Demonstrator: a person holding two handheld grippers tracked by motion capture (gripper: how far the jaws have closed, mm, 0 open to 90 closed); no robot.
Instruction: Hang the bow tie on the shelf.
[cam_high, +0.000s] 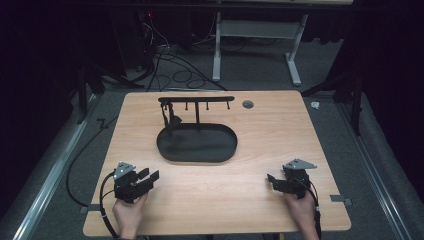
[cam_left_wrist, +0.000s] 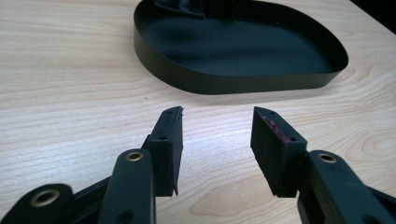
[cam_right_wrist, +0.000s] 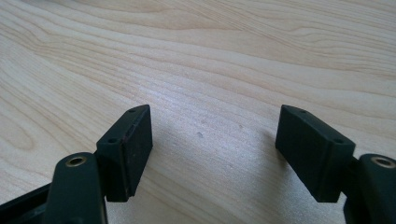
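Black tray (cam_high: 197, 145) at 1 o'clock off left gripper (cam_high: 150, 176); right gripper (cam_high: 272, 180) at 4. Both gaped wide, empty.

Bare wood lies ahead of both grippers on the table (cam_high: 260, 165). The right gripper (cam_high: 274, 181), jaws spread, has open tabletop in front of it and towards the middle. The left gripper (cam_high: 149, 176), jaws also apart, faces the low wall of the black oval tray (cam_high: 197, 144), near but not touching. Behind the tray a black rack (cam_high: 196, 100) with hanging pegs stands across the far side, blocking passage there.
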